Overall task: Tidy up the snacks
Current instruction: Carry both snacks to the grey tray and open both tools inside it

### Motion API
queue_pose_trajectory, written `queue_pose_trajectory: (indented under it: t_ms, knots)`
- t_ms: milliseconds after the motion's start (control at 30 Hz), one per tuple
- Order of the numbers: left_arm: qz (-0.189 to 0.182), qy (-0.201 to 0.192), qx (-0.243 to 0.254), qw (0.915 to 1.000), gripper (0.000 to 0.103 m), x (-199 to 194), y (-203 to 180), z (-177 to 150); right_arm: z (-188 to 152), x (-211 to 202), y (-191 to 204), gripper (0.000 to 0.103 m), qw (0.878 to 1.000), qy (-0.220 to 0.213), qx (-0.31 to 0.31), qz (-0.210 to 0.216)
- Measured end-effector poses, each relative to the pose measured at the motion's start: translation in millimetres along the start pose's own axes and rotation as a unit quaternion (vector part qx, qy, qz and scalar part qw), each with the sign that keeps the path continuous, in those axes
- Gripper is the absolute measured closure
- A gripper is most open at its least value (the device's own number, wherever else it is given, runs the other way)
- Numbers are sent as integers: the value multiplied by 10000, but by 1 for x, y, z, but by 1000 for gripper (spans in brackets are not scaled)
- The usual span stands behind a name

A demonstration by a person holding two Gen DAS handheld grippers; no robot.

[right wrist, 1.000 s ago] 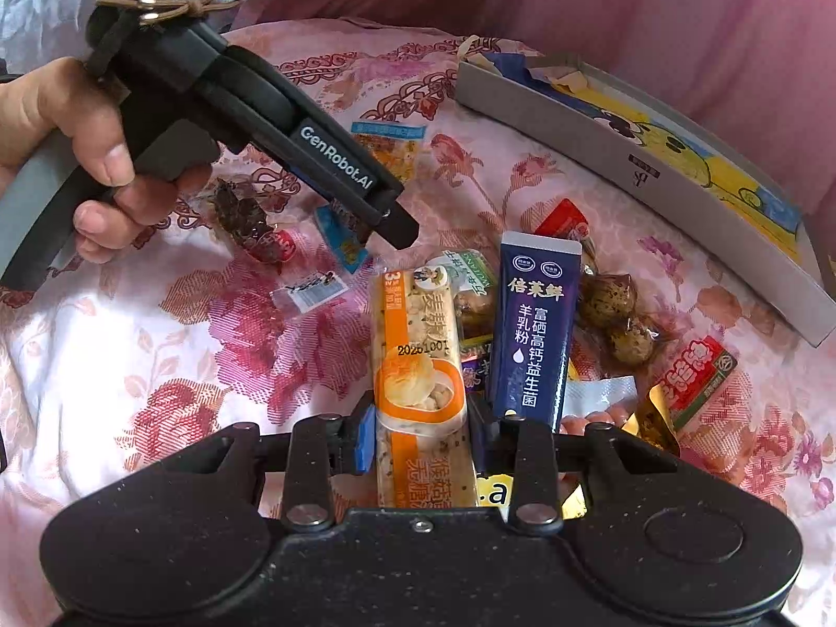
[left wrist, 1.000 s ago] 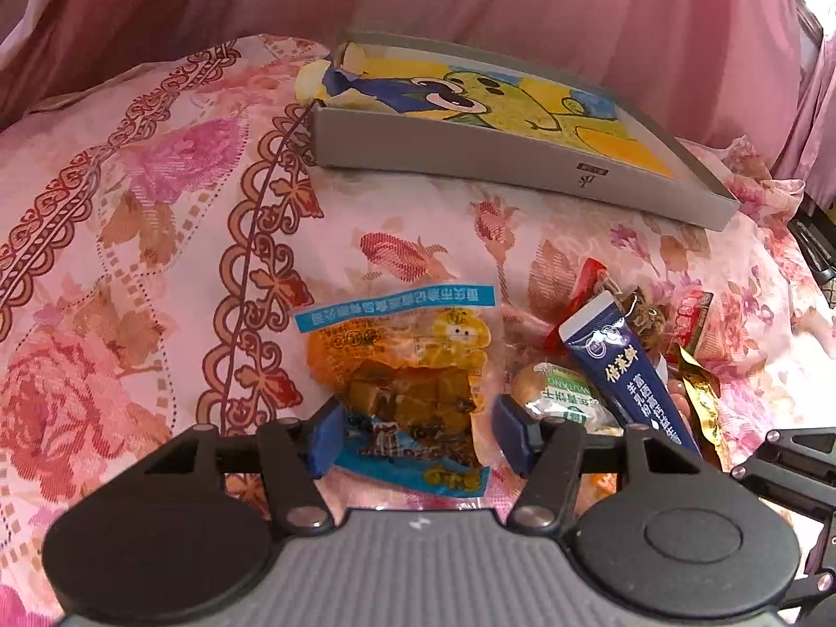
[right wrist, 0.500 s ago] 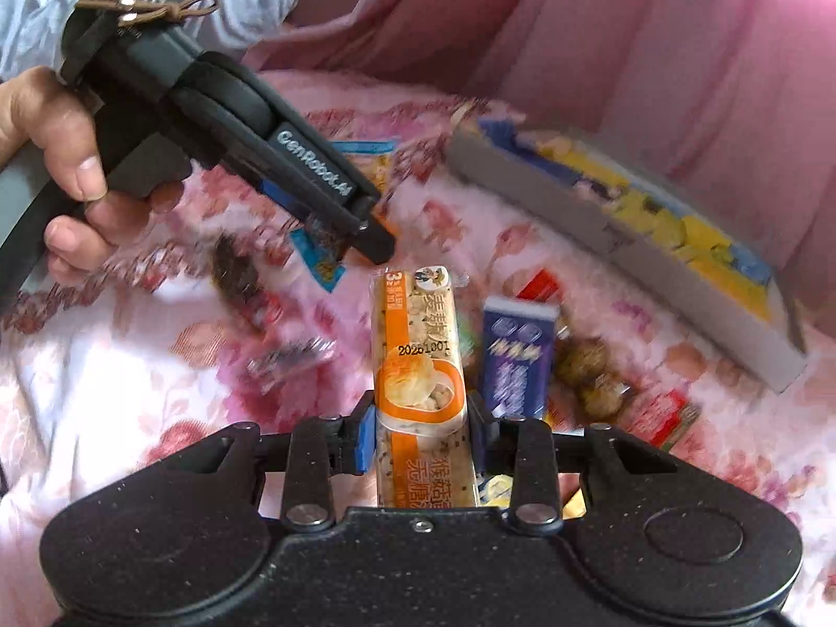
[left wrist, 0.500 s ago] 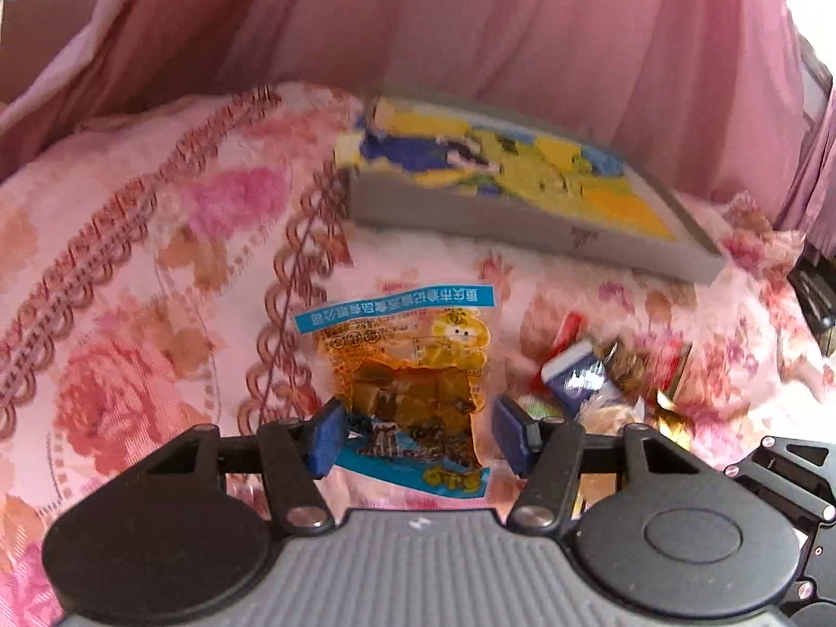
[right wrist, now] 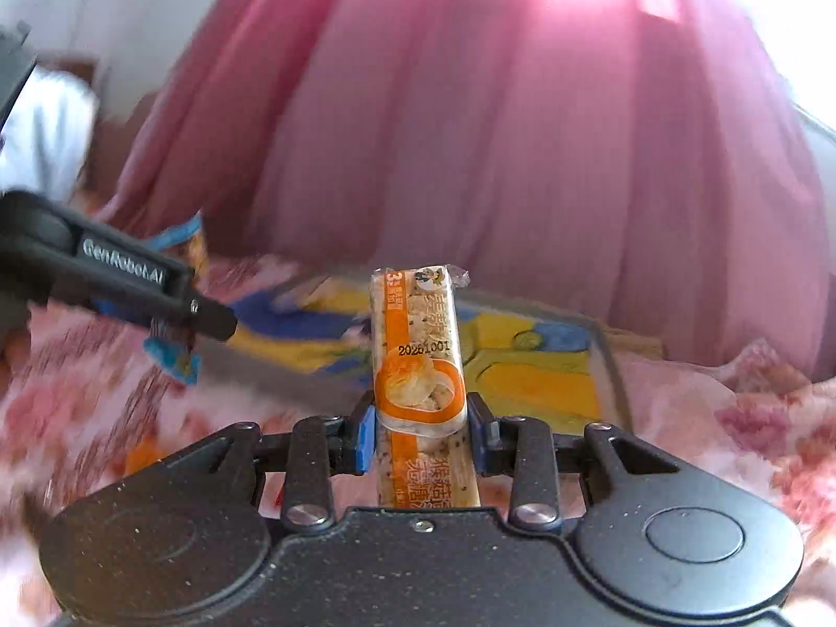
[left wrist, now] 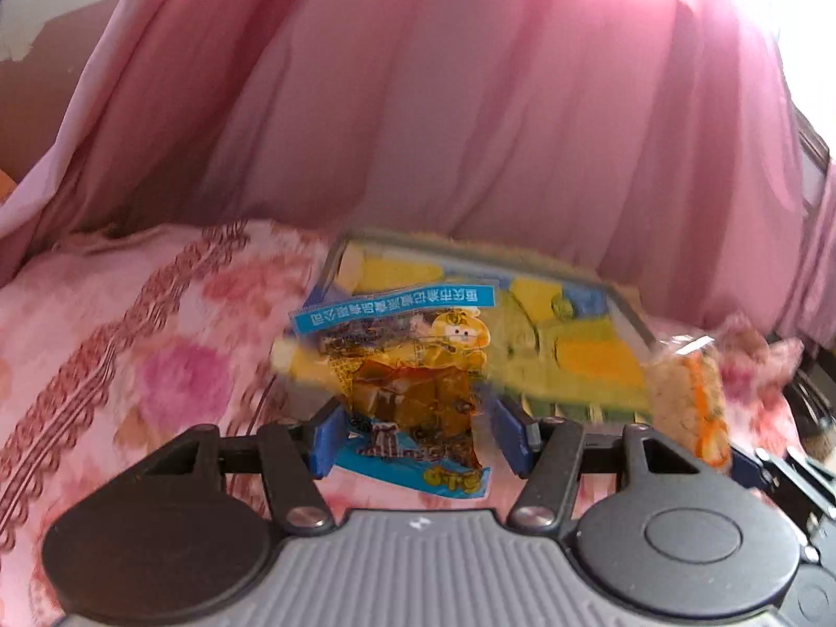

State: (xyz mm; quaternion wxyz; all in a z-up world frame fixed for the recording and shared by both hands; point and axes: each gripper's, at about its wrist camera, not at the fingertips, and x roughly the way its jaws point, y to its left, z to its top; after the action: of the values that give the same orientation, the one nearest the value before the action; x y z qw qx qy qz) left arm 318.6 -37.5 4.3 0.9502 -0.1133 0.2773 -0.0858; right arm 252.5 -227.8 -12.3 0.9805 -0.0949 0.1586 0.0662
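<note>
left tongs point(left wrist: 420, 439): orange packet point(left wrist: 413, 392) lifted off bedspread | right tongs point(right wrist: 420, 436): snack bar point(right wrist: 418, 366) raised toward box point(right wrist: 543, 366)

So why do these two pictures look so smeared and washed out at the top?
Left wrist view: the bedspread and tray streak with motion blur; the held snack packet stays sharper. Right wrist view: sunlight through the pink curtain blows out the top; the snack bar stays crisp.

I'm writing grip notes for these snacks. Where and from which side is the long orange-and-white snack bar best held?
Grip the snack bar across its narrow width, near the lower third, coming in along its length from the end. It is long, slim and stiff, so the flat pads meet its two long edges squarely. The right hand-held gripper holds it just so, the rest sticking out forward.
</note>
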Motion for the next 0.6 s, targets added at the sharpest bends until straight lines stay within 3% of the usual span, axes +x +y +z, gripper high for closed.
queue_pose_trajectory:
  t_ms: [133, 233, 400, 600]
  knots:
    - [107, -157, -48, 9998, 40, 29, -17, 20, 14, 16, -30, 67, 9957, -464, 765, -229]
    - [108, -127, -24, 9999, 39, 53, -28, 30, 26, 30, -57, 67, 9855, -833, 1431, -360]
    - [188, 345, -165, 9991, 39, 94, -39, 35, 33, 60, -100, 67, 9663, -829, 2405, -394]
    - [284, 769, -174, 9965, 39, 125, -45, 34, 29, 94, -121, 67, 9610, -580, 2669, -430]
